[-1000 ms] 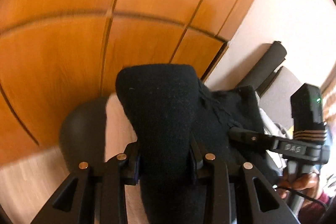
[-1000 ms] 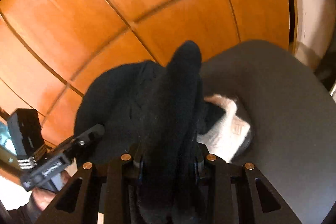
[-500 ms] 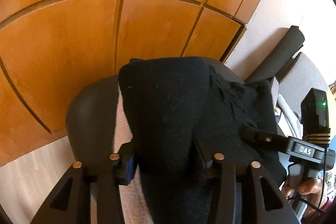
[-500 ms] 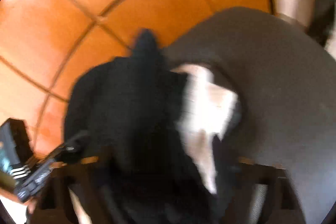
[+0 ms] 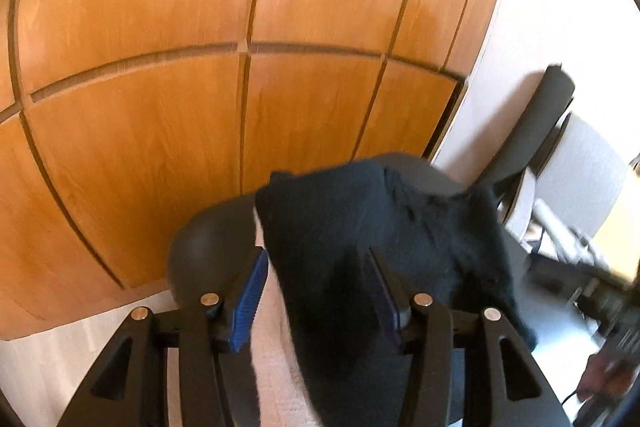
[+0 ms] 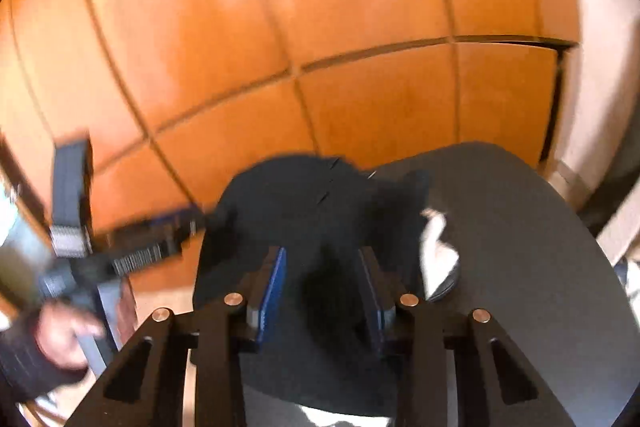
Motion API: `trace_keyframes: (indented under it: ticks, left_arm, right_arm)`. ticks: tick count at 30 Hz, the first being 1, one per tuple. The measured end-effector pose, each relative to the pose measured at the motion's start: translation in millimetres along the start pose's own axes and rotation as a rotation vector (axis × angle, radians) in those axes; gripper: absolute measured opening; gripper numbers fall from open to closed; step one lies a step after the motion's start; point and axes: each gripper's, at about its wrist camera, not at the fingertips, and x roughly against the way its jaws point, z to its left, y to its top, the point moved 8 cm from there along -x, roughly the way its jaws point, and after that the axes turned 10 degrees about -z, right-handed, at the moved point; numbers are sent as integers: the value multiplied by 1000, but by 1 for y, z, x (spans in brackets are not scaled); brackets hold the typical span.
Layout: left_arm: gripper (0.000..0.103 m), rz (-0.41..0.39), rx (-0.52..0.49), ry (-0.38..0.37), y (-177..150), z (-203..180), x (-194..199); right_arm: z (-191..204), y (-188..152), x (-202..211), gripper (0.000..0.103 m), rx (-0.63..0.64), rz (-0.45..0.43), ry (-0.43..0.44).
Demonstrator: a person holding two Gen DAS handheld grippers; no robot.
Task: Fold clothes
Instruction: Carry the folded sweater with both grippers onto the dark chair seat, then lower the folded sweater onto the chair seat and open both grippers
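Note:
A black garment (image 5: 360, 219) lies bunched on a round grey table (image 5: 200, 247), over a white garment (image 5: 276, 367). My left gripper (image 5: 316, 259) stands open at its near edge. The cloth drapes against the right pad, and the left pad is free. In the right wrist view the same black garment (image 6: 300, 199) lies on the grey table (image 6: 520, 247), with the white garment (image 6: 438, 255) showing to its right. My right gripper (image 6: 322, 253) hovers over a dark fold. Its jaws are closing, and the pads stand apart from the cloth. The left gripper (image 6: 188, 223) shows blurred at the left.
An orange wood-panelled wall (image 5: 200, 67) rises right behind the table. A dark office chair (image 5: 540, 131) stands to the right, against a pale wall. Light floor (image 5: 60, 367) shows at the lower left. A person's hand (image 6: 60, 339) holds the left gripper.
Both grippers were shut on the raised black garment. Their jaws have since come off it and drawn back, and the garment has sunk onto the table.

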Motion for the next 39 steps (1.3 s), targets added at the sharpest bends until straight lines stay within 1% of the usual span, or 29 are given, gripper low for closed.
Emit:
trace_keyframes:
  ticks: [1, 3, 5, 7, 8, 9, 13, 15, 17, 19, 20, 21, 22, 24, 25, 26, 28, 29, 31, 33, 34, 37, 39]
  left_arm:
    - [52, -4, 4, -6, 3, -1, -2]
    - [51, 21, 21, -15, 4, -1, -13]
    - [51, 98, 36, 6, -3, -1, -43]
    - [53, 157, 60, 16, -16, 4, -61]
    - [56, 154, 51, 23, -20, 5, -65]
    - [56, 143, 38, 25, -21, 4, -67]
    - [56, 108, 0, 34, -18, -1, -65]
    - [56, 68, -20, 56, -12, -4, -54]
    - [55, -5, -76, 114, -5, -7, -28]
    - [55, -49, -81, 120, 0, -11, -8]
    - [55, -70, -71, 127, 2, -12, 5]
    - [55, -81, -66, 145, 4, -13, 17]
    - [55, -85, -68, 174, 4, -12, 28]
    - [55, -87, -67, 211, 3, -12, 48]
    - [55, -89, -65, 227, 2, -12, 58]
    - [55, -98, -67, 266, 2, -10, 69]
    - [56, -99, -53, 317, 2, -7, 80]
    - [55, -78, -50, 329, 0, -6, 85]
    - [55, -71, -38, 315, -3, -2, 98]
    - [55, -71, -42, 288, -3, -3, 108]
    - [55, -81, -55, 289, -1, -4, 113]
    - [55, -147, -122, 320, 2, -7, 133]
    - [55, -163, -132, 308, 1, -8, 143]
  right_arm:
    - [-4, -7, -7, 38, 9, 19, -39]
    - [-19, -23, -19, 38, -35, 68, -84]
    - [-33, -39, -30, 38, -75, 112, -126]
    - [-37, -52, -34, 38, -72, 108, -136]
    - [-40, -59, -36, 38, -71, 107, -142]
    - [-42, -64, -38, 38, -71, 105, -146]
    - [-44, -65, -38, 38, -92, 105, -153]
    - [-42, -60, -36, 38, -95, 99, -160]
    - [-37, -50, -23, 38, -103, 73, -188]
    - [-26, -35, -2, 42, -80, 26, -266]
    - [-19, -28, 7, 45, -67, 2, -290]
    - [-11, -21, 17, 57, -54, -22, -317]
    - [0, -13, 28, 75, -36, -47, -358]
    - [17, -6, 41, 96, 25, -73, -433]
    - [26, -2, 47, 97, 53, -85, -468]
    - [34, -3, 50, 97, 71, -89, -483]
    - [49, -9, 52, 103, 88, -80, -497]
    - [50, -11, 52, 103, 81, -74, -493]
    - [55, -16, 48, 103, 60, -56, -464]
    - [69, -24, 50, 103, 70, -55, -437]
    - [75, -28, 51, 103, 77, -56, -424]
    - [86, -34, 57, 103, 83, -61, -403]
    - [95, -37, 62, 103, 91, -67, -399]
